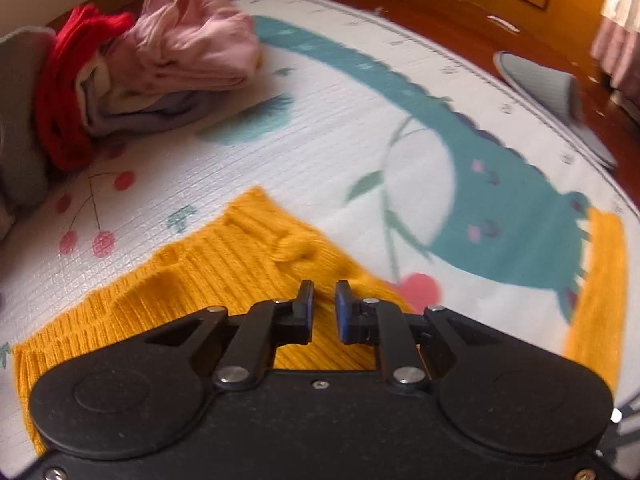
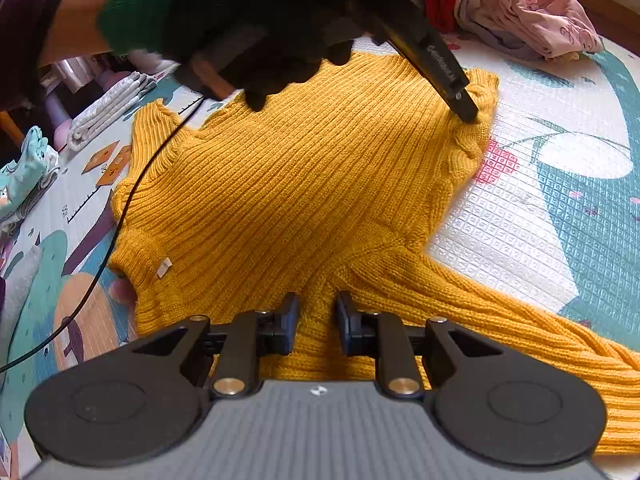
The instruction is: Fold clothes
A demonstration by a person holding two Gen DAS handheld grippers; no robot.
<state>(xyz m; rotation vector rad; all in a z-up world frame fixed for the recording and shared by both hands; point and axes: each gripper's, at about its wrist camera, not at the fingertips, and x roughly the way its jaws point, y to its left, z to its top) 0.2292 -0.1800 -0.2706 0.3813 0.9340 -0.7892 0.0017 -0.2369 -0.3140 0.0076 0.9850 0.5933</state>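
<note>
While flat on the mat (image 2: 500,216), one yellow sweater (image 2: 304,184).

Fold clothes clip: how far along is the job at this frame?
Done: some folded pieces lie at the mat's far left edge. In hand: the yellow sweater is spread flat on the play mat, unfolded; the left tool meets its far corner, the right tool hangs over its near sleeve seam. Left: folding it, then the crumpled pile of pink and red clothes.
</note>
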